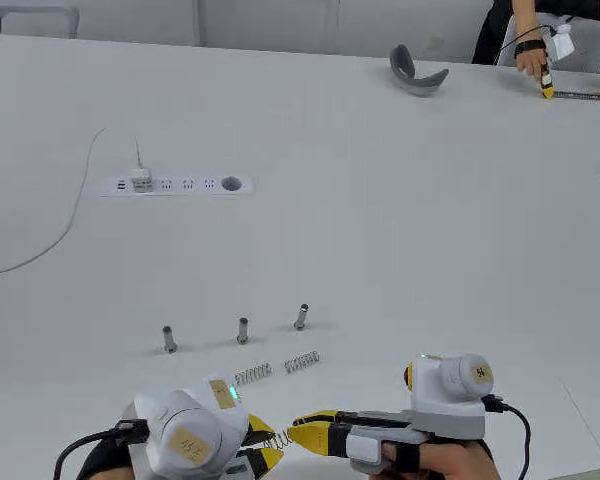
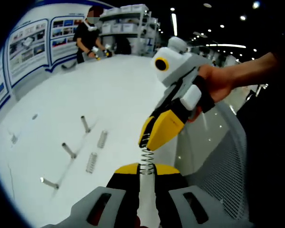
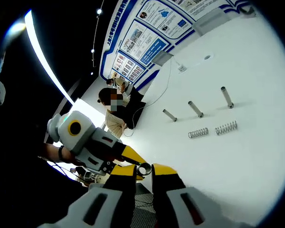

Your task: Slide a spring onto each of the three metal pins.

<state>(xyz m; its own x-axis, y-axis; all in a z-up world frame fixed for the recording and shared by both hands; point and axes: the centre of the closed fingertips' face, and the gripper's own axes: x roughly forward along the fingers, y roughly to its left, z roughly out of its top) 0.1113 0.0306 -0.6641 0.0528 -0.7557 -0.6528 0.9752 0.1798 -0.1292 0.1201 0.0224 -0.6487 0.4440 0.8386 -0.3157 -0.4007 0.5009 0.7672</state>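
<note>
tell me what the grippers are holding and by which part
One spring, gripped at both ends: left gripper on one end, right gripper on the other.

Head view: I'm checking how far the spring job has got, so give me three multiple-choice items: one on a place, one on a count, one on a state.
1. Where do the two loose springs lie? A) on the table, nearer the person than the pins B) at the table's far edge C) on pins
2. How many pins stand? A) two B) three C) four
3. The third spring is A) lying flat B) held between left gripper and right gripper C) on a pin
Key: 1 A, both lie just before the row; 2 B, three upright; 3 B, it bridges both tips.
</note>
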